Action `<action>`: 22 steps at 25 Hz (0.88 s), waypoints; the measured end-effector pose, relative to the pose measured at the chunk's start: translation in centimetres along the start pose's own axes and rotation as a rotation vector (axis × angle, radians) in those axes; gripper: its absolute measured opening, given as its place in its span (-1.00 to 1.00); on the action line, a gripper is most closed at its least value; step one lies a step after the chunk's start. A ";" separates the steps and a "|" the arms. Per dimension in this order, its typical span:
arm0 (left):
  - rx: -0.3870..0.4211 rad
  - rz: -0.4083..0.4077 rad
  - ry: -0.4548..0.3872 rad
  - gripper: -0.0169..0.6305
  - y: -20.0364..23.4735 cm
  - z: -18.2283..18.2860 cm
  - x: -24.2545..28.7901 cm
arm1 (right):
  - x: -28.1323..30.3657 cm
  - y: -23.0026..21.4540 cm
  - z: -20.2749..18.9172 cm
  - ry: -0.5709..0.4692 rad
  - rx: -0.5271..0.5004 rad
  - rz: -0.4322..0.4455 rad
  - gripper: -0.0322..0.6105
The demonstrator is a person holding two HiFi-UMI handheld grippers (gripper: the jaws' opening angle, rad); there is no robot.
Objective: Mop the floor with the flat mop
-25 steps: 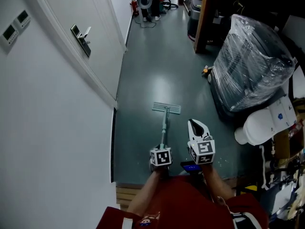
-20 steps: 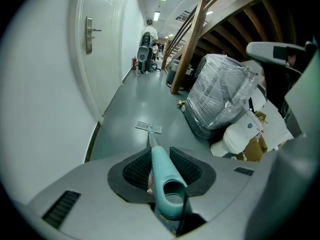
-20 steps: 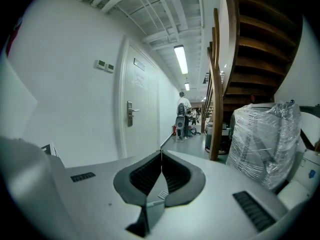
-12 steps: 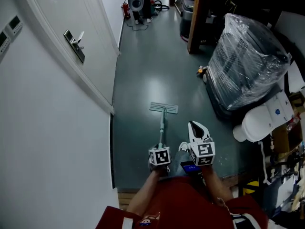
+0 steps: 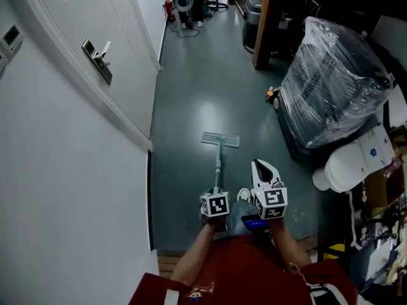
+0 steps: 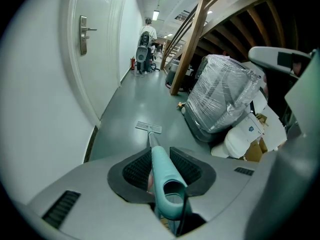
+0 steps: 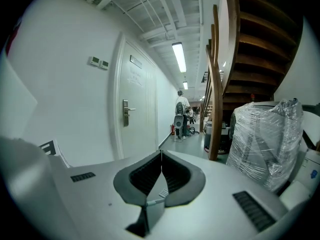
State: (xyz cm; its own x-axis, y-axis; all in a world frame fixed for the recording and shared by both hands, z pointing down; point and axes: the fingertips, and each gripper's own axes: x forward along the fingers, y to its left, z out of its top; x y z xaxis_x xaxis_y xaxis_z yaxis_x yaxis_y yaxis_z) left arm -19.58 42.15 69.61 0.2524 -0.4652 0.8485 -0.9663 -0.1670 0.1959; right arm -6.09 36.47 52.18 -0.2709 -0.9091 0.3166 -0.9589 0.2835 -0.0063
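Head view looks steeply down on a grey floor (image 5: 203, 88), where the mop (image 5: 219, 164) is seen just ahead of the person (image 5: 241, 265), between a white wall (image 5: 63, 170) on the left and a wrapped bundle (image 5: 334, 81) well off to the right. The handle (image 6: 162, 179) is clamped near its top end between the jaws of the left gripper (image 5: 215, 199); in the left gripper view the teal grip is pinched by both ribbed faces. The right gripper (image 5: 262, 165) is held just beside it, clear of the handle, and its jaws are closed tip to tip on nothing, as is read in the right gripper view. The pad (image 5: 220, 139) is laid flat on the floor, its long side set crosswise to the wall. The long axis of the mop is run forward and down from the gripper to the pad, pointed away from the person, roughly parallel to the wall and leaned very slightly right at the far end. A push or pull stroke is judged to be in hand. For it to be done well, the pad should be pressed flat and evenly, the handle guided straight along its own axis so that the pad is not twisted, strokes overlapped, and the wall approached without being struck. With only one gripper on the handle, some wobble may be expected, so a firm clamp is called for.
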 end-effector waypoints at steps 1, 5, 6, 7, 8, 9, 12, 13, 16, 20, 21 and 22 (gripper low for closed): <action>-0.001 0.000 -0.001 -0.55 -0.1 0.5 0.3 | 0.5 -0.2 0.1 -0.004 0.004 0.005 -0.84; -0.002 0.005 0.003 -0.55 -0.8 2.4 1.2 | 2.0 -1.7 0.8 0.004 0.010 0.008 -0.84; -0.001 0.007 0.004 -0.55 -1.0 3.1 1.6 | 2.4 -2.2 1.1 0.003 0.011 0.008 -0.84; 0.001 0.009 0.004 -0.55 -1.3 3.7 2.0 | 3.0 -2.8 1.3 0.002 0.012 0.008 -0.84; 0.004 0.011 0.004 -0.55 -1.6 4.5 2.5 | 3.5 -3.4 1.4 0.003 0.014 0.005 -0.84; 0.007 0.013 0.004 -0.55 -2.0 5.2 3.0 | 4.1 -4.2 1.5 0.004 0.018 0.004 -0.84; 0.014 0.017 0.007 -0.55 -3.0 7.4 4.6 | 5.7 -6.5 1.9 0.009 0.027 -0.002 -0.84; 0.016 0.019 0.009 -0.55 -3.4 8.2 5.0 | 6.3 -7.4 2.2 0.011 0.026 -0.006 -0.84; 0.020 0.025 0.014 -0.55 -4.6 10.6 6.6 | 7.8 -10.2 2.9 0.004 0.039 -0.008 -0.84; 0.017 0.031 0.016 -0.55 -6.3 13.9 8.7 | 10.1 -14.0 4.0 -0.008 0.052 -0.010 -0.84; 0.016 0.034 0.016 -0.55 -6.7 14.7 9.2 | 10.6 -14.9 4.3 -0.015 0.056 -0.007 -0.84; 0.017 0.038 0.016 -0.55 -7.2 15.5 9.7 | 11.1 -15.8 4.6 -0.020 0.060 -0.004 -0.84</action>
State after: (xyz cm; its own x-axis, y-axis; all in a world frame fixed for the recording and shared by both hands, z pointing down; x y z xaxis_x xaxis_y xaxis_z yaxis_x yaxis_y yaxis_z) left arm -9.41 25.39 68.80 0.2143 -0.4576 0.8630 -0.9742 -0.1639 0.1549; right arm 5.67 20.48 51.44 -0.2683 -0.9161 0.2978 -0.9631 0.2617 -0.0627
